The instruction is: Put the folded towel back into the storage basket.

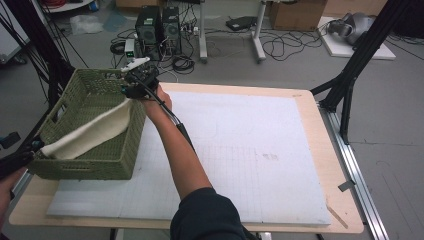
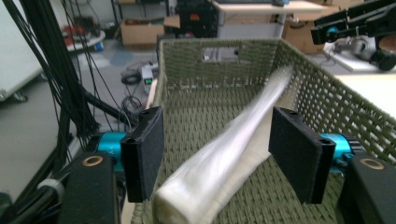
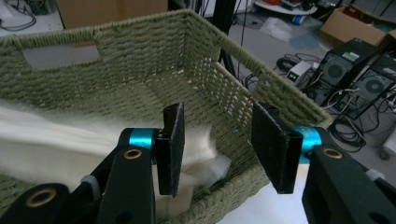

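Note:
A green woven basket (image 1: 100, 165) stands on the table's left side. A cream rolled cloth (image 1: 92, 131) lies slantwise in it, from the near left corner up to the far right rim. My right gripper (image 1: 131, 85) hovers at that far right rim, over the cloth's upper end. In the right gripper view, this gripper (image 3: 219, 144) is open above the basket (image 3: 116, 56) wall, with the blurred cloth (image 3: 46, 140) just under its left jaw. My left gripper (image 1: 30, 150) is at the near left corner. In its own view the left gripper (image 2: 215, 154) is open astride the blurred cloth (image 2: 205, 177).
A white foam board (image 1: 240, 150) covers most of the wooden table (image 1: 330, 165). Black frame poles (image 1: 45, 55) rise left of the basket and another stands at the right. Computer towers (image 1: 157, 25), cables and cartons sit on the floor beyond the far edge.

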Available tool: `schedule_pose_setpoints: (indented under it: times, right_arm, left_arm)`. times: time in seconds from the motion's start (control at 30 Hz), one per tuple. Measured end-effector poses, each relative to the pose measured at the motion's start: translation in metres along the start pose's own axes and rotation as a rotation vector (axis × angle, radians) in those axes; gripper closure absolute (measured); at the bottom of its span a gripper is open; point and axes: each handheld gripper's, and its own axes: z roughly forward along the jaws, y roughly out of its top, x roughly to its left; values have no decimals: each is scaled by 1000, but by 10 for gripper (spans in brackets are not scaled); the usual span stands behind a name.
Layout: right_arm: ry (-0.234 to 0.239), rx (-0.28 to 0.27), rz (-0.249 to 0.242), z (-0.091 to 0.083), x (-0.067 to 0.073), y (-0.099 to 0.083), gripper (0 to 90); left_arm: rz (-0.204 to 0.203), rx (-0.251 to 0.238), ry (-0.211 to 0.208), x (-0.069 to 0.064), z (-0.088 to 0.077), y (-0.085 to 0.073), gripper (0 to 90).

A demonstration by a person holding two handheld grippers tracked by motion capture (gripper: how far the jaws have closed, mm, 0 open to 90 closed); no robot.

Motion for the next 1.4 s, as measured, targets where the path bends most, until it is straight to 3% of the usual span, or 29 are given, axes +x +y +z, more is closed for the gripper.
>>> schedule_pose_setpoints:
  times: [0.2, 0.5, 0.83, 1.0, 1.17, 1.23, 1.4]
  right_arm:
    - [0, -37, 12, -18, -7, 4, 549]
    - [-12, -73, 1, -50, -16, 4, 530]
    - [-26, -85, 18, -96, -39, -17, 467]
    - [-27, -84, 36, -119, -50, -31, 410]
    - [-29, -98, 23, -145, -56, -47, 348]
    - [-27, -93, 40, -157, -58, -56, 290]
    - [-48, -84, 27, -186, -61, -77, 258]
  left_arm:
    - [19, -39, -22, -7, -7, 7, 358]
    - [22, -38, -36, -13, -6, 7, 369]
    - [-2, -48, -103, -26, 3, 8, 359]
    - [-31, -48, -170, -40, 12, 7, 304]
    - [-45, -62, -228, -59, 21, 7, 204]
    - [-36, -63, -260, -68, 25, 6, 187]
    - [-18, -62, -327, -96, 36, 7, 187]
